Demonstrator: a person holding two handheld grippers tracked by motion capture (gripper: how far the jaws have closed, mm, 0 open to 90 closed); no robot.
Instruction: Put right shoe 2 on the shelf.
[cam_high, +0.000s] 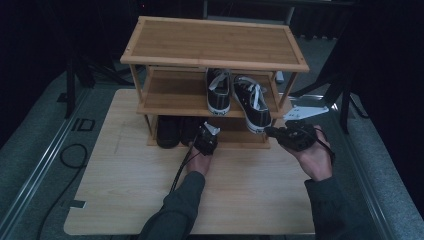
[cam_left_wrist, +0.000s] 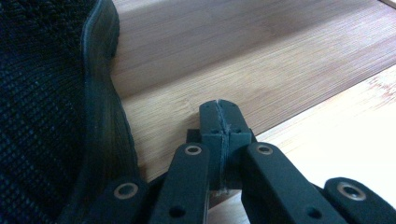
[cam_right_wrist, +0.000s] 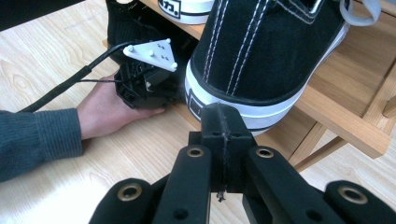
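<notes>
A bamboo shoe rack (cam_high: 215, 62) stands on the wooden table. Two black-and-white sneakers sit on its middle shelf; the right sneaker (cam_high: 252, 102) (cam_right_wrist: 266, 51) juts its toe over the shelf edge. My right gripper (cam_high: 272, 132) (cam_right_wrist: 223, 122) is shut and empty, its tips just in front of that toe's white sole. My left gripper (cam_high: 202, 134) (cam_left_wrist: 220, 116) is shut and empty too, pointing over the bottom shelf (cam_left_wrist: 243, 60), right beside a black knit shoe (cam_high: 167, 131) (cam_left_wrist: 42, 107). In the right gripper view the left gripper (cam_right_wrist: 144, 84) shows with the hand holding it.
The rack's top shelf (cam_high: 212, 42) is bare. A cable (cam_high: 180, 170) trails from the left gripper along the forearm. The wooden table (cam_high: 135, 175) ends at metal rails on both sides, with grey floor and another cable (cam_high: 70, 155) at left.
</notes>
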